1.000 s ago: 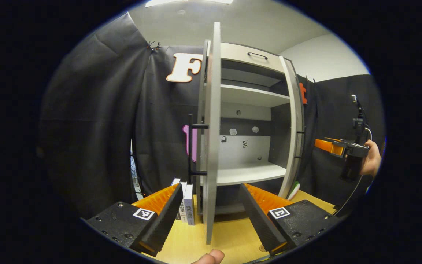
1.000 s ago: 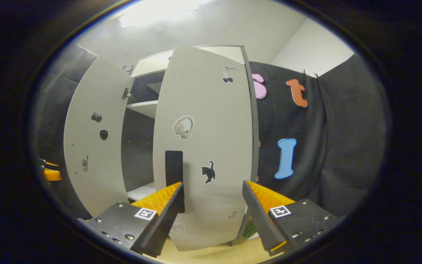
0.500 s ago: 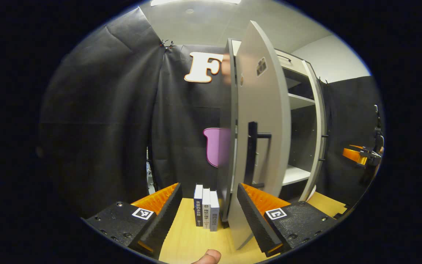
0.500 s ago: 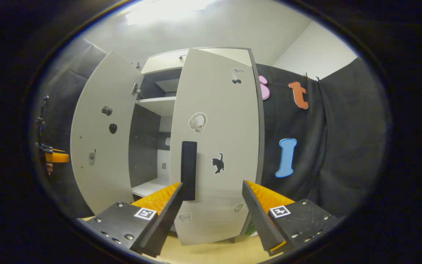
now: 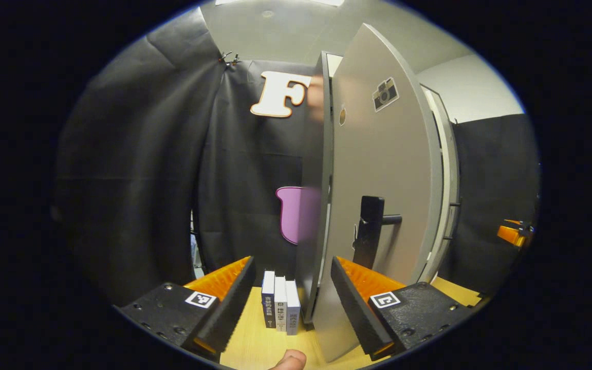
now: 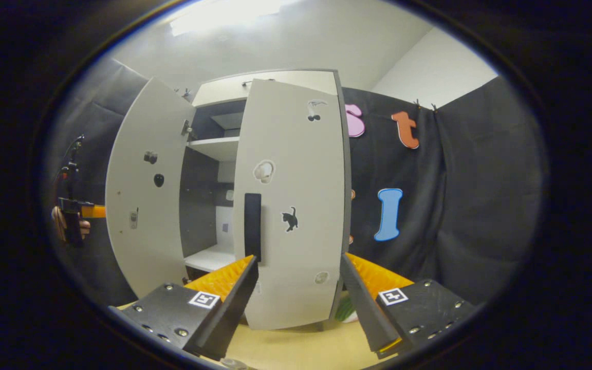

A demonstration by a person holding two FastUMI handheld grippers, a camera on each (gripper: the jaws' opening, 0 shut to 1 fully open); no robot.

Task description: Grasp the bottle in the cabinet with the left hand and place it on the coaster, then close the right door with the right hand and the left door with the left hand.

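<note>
Cabinet [image 6: 270, 85] stands at the far side of the tabletop [image 5: 255, 334], tall, pale panels with a dark interior. Both doors stand partly open, a gap between them in the right gripper view; white shelves show through that gap.

Right door [image 6: 291, 205]: nearly shut, face toward the right gripper [image 6: 298, 288]. Stickers on the face, vertical black handle [image 6: 252, 226] near its free edge. Left door [image 5: 378, 169] is seen from its outer side in the left gripper view, swung partway in, with a black bar handle [image 5: 370, 231] standing off the panel. In the right gripper view its inner face [image 6: 144, 200] is angled outward.

Handling, as a judgement: rigid board doors on hinges, light to swing and not fragile. The flat faces are smooth, so a push lands best close to the free edge or against the handle, where leverage is greatest; a hard shove could bounce a door back.

Left gripper [image 5: 291, 288]: jaws wide, holding nothing, near the lower edge of the left door. A fingertip [image 5: 288, 359] shows at the bottom of that view. Right gripper: jaws wide, empty, just in front of the right door's lower half; contact cannot be told.

Small things: three books [image 5: 280, 306] upright on the tabletop left of the cabinet. A green-and-white object [image 6: 346, 311] peeks out low behind the right door; whether it is the bottle I cannot tell. No coaster made out.
</note>
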